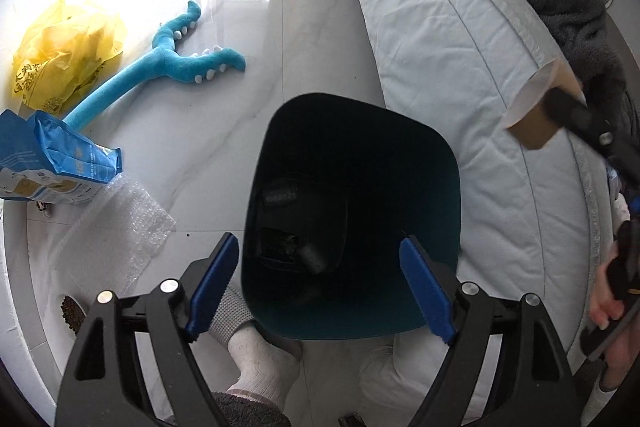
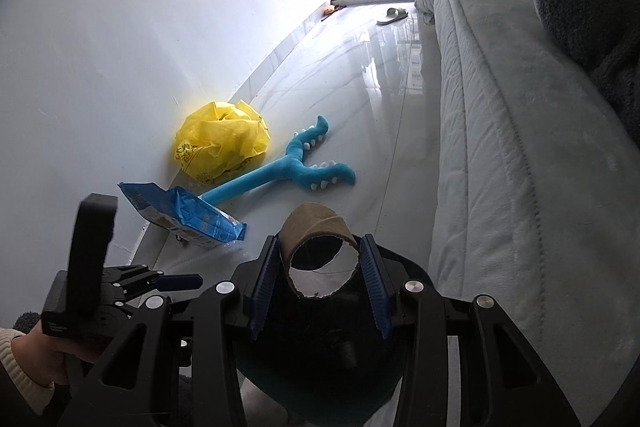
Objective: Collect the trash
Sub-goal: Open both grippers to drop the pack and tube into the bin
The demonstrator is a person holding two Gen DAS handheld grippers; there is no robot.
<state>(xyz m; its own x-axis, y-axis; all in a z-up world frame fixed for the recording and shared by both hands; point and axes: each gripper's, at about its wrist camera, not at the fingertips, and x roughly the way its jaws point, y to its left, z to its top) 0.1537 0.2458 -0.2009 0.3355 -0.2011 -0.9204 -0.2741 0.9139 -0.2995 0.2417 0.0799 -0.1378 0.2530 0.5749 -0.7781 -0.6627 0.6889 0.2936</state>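
A dark teal trash bin stands on the floor beside the bed, with dark items at its bottom. My left gripper is open, its blue pads to either side of the bin's near rim. My right gripper is shut on a brown cardboard tube, held just above the bin. The tube also shows in the left wrist view, above the bed's edge to the right of the bin. A crumpled yellow plastic bag, a blue snack bag and bubble wrap lie on the floor by the wall.
A blue plush toy lies on the tiled floor. A pale blue bed runs along the right, with a dark fluffy blanket on it. A slipper lies near the far glass door. My socked foot is beside the bin.
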